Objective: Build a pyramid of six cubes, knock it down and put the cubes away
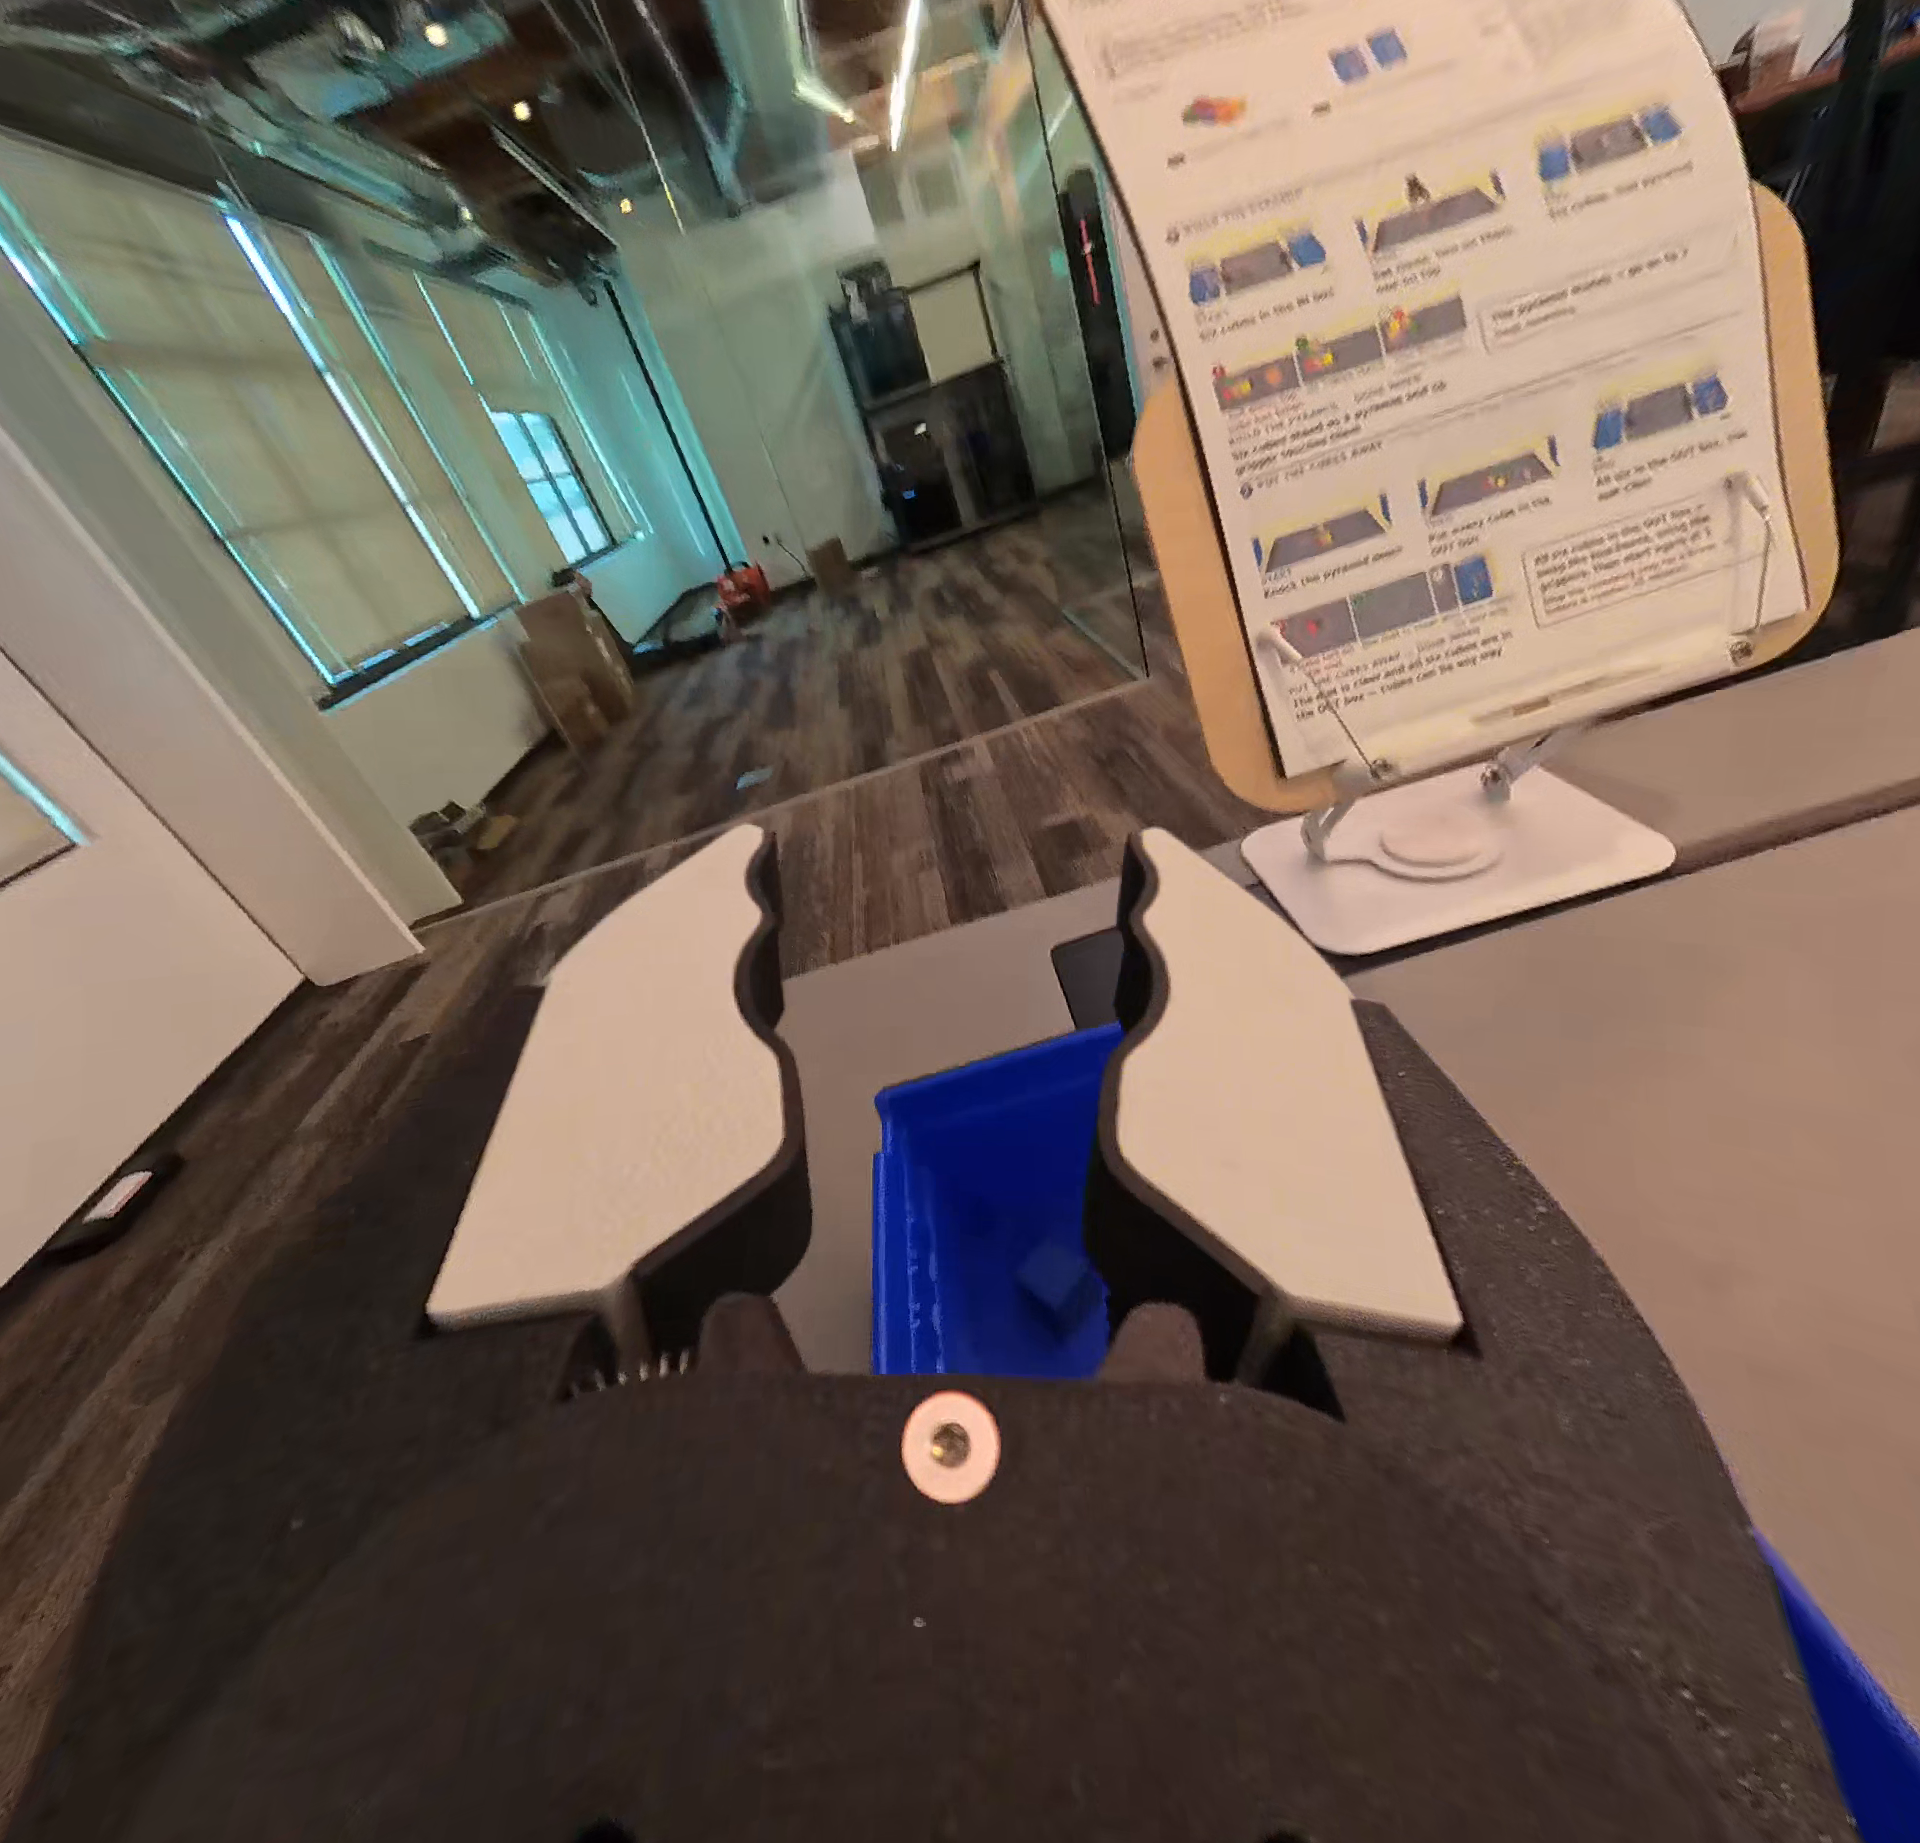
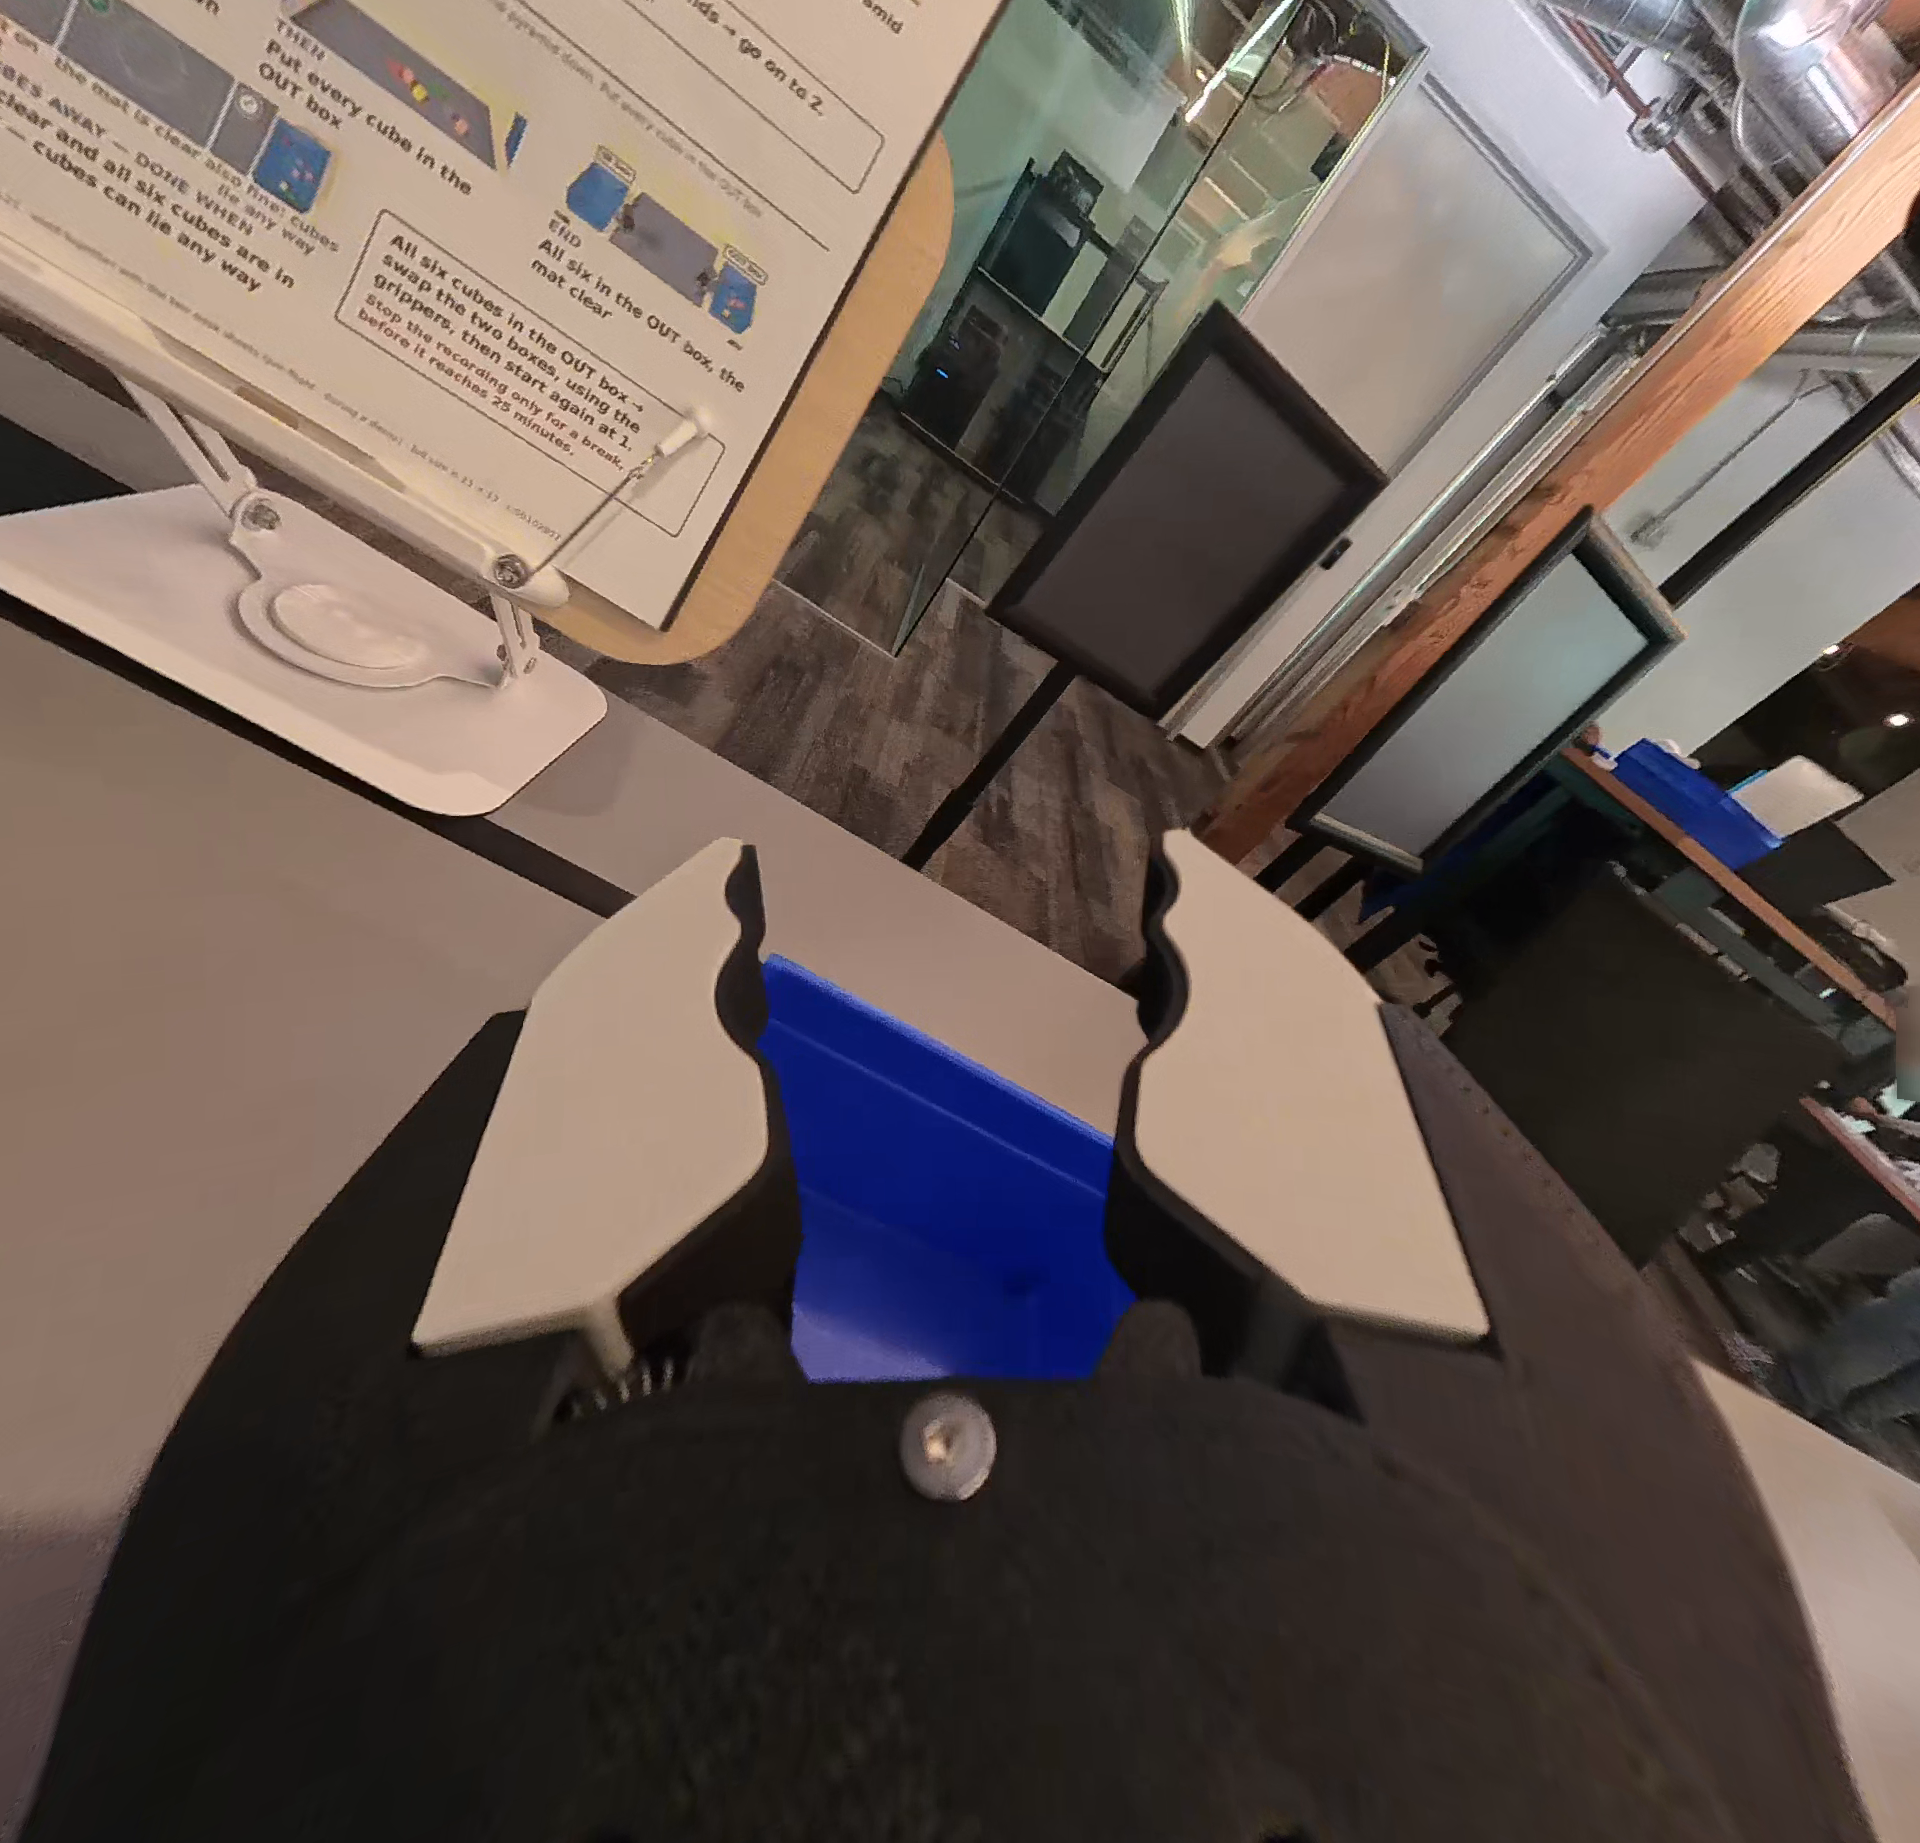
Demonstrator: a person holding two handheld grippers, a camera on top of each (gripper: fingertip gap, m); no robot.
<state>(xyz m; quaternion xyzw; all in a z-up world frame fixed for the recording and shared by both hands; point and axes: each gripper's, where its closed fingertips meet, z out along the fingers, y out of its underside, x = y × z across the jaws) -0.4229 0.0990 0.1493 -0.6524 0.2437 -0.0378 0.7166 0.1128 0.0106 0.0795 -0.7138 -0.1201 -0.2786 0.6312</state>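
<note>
In the left wrist view my left gripper (image 1: 948,884) is open and empty, held above a blue box (image 1: 987,1149) that stands on the grey table. A blue cube (image 1: 1055,1292) lies inside that box, seen between the fingers. In the right wrist view my right gripper (image 2: 951,884) is open and empty above another blue box (image 2: 935,1170); only its blue walls and inside show between the fingers, and no cube shows there. No other cubes are in view.
A white stand (image 1: 1455,858) holding a printed instruction sheet (image 1: 1455,339) sits at the far side of the grey table (image 1: 1662,1118); it also shows in the right wrist view (image 2: 343,650). Beyond the table edge are wood floor, glass walls and dark screens (image 2: 1195,526). Across from one pair of fingers to the other is roughly 55 cm.
</note>
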